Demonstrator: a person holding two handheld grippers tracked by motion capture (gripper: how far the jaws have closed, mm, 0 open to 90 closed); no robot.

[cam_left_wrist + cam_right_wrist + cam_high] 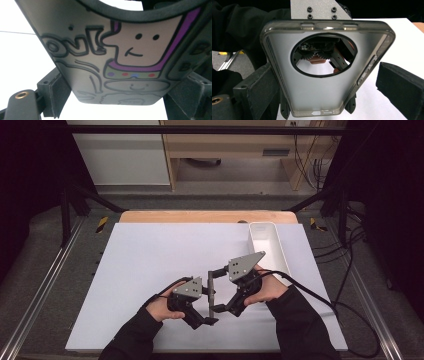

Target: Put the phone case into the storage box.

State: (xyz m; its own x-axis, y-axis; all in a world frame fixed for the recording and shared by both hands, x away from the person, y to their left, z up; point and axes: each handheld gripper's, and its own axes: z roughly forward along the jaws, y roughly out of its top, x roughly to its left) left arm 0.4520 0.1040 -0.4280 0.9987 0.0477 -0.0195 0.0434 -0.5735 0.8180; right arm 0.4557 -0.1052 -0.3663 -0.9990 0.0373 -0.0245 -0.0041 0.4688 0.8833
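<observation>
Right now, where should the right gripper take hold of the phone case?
Grip the phone case across its long side rims, near the camera hole, coming at the hollow inner face. The right gripper flanks those parallel rims, and the left gripper holds the end away from the hole.

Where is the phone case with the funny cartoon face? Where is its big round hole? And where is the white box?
Grey translucent phone case with cartoon drawing (100,62): left gripper view, on its printed back.
Round camera hole (323,56): right gripper view, inside the opening.
Long white plastic tray (257,231): high view, on its far left wall.
</observation>
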